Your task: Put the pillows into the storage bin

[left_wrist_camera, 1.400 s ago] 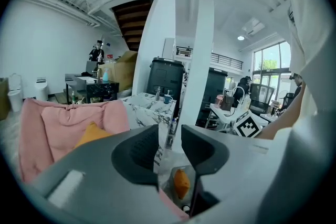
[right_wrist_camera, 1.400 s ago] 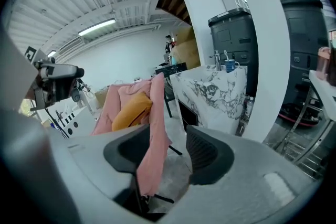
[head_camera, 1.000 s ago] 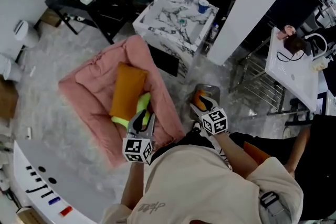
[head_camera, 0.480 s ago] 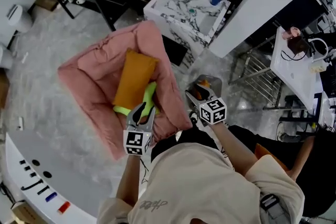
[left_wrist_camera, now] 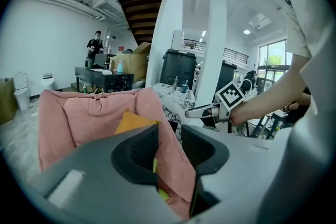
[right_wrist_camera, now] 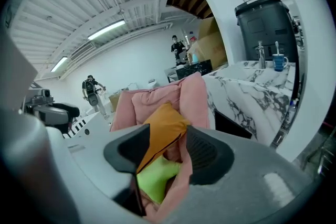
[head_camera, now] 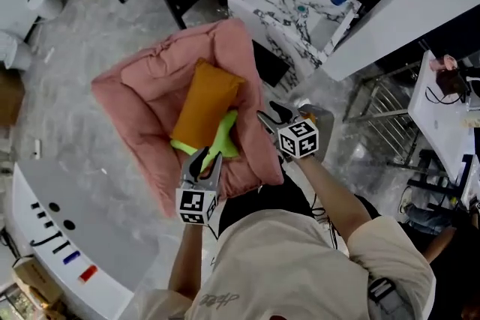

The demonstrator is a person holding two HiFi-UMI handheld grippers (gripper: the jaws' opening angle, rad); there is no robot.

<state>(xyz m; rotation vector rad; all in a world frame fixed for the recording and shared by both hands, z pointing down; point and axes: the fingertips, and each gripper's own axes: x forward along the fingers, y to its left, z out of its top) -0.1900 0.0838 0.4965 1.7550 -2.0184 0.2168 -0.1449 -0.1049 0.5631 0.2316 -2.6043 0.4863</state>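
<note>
- Plainly, both pillows already lie inside the pink storage bin, which sits on the floor at the centre of the head view; the orange pillow runs down the bin's middle, and the lime-green pillow touches its lower end, against the bin's near wall
- Your left tool is at the bin's lower edge with its jaws apart; pink fabric of the near wall shows in the gap, but the pads do not appear to press on it
- Your right tool is at the bin's right rim, jaws wide apart and clamped on nothing; both pillows show beyond its gap
- Expect the pillows to be light, soft and not fragile; they will likely squash under the pads and sag if lifted from one end
- Should the green pillow need tucking deeper, pinch a thick fold near a corner or short edge and bite deep, since a shallow nip on the cover may slip
- Treat the bin's padded walls as floppy; they will probably give way if you lean on them
</note>
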